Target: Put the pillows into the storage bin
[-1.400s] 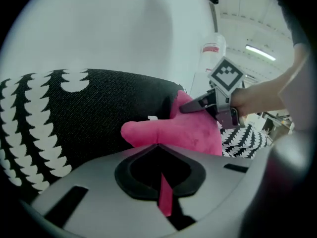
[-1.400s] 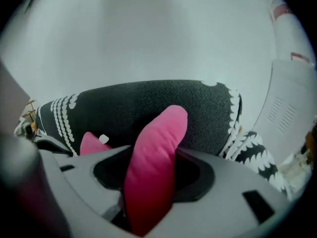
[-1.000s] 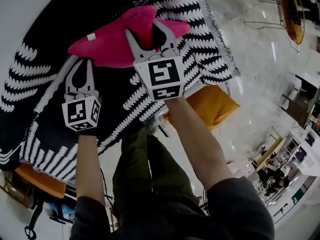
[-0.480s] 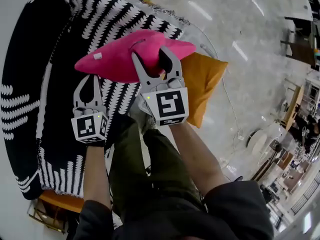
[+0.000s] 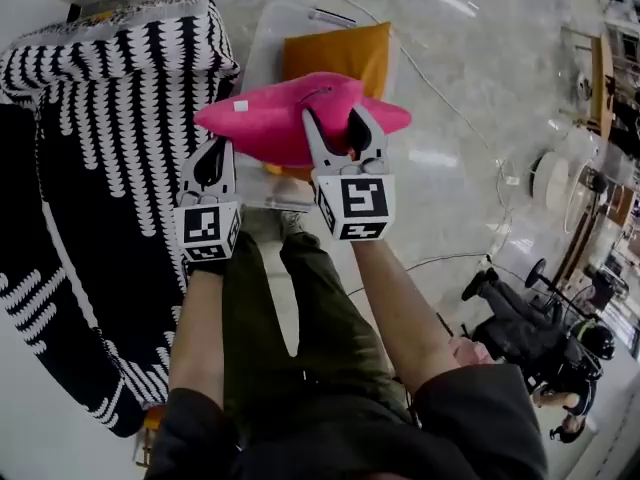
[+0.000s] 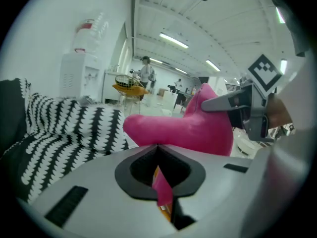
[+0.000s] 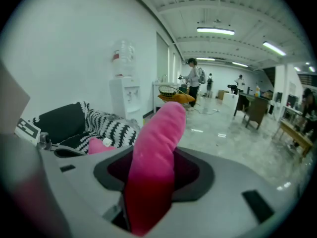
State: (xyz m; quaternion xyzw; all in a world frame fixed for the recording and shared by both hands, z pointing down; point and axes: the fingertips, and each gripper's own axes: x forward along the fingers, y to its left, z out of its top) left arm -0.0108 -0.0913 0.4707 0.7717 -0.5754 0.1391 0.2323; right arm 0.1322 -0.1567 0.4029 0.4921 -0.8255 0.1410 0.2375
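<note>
**Pink pillow** (image 5: 290,118): long and plush, small white tag near its left end. Carried in the air by both grippers, directly over the storage bin (image 5: 258,48). Above the orange pillow (image 5: 335,56) in the head view; contact between the two not discernible.

**Left gripper** (image 5: 220,148): jaws pressed nearly together, pinching a thin edge of pink fabric at the pillow's lower left side. Bulk of the pillow ahead of the jaws and to their right in the left gripper view.

**Right gripper** (image 5: 336,118): jaws kept apart by a thick fold of the pink pillow and clamped on it from both sides. Fold standing up out of the jaws in the right gripper view.

**Storage bin**: clear plastic, set on the glossy pale floor (image 5: 470,118), just beside the black-and-white throw (image 5: 110,118). Orange pillow inside, towards the far end.

**Black-and-white throw**: draped over low furniture along the left of the head view.

**Surroundings**: white water dispenser (image 6: 81,76) against the wall beyond the throw. Green trousers (image 5: 300,308) below the grippers. Person in dark clothes (image 5: 530,333) low at the lower right of the head view, well apart from the bin.
</note>
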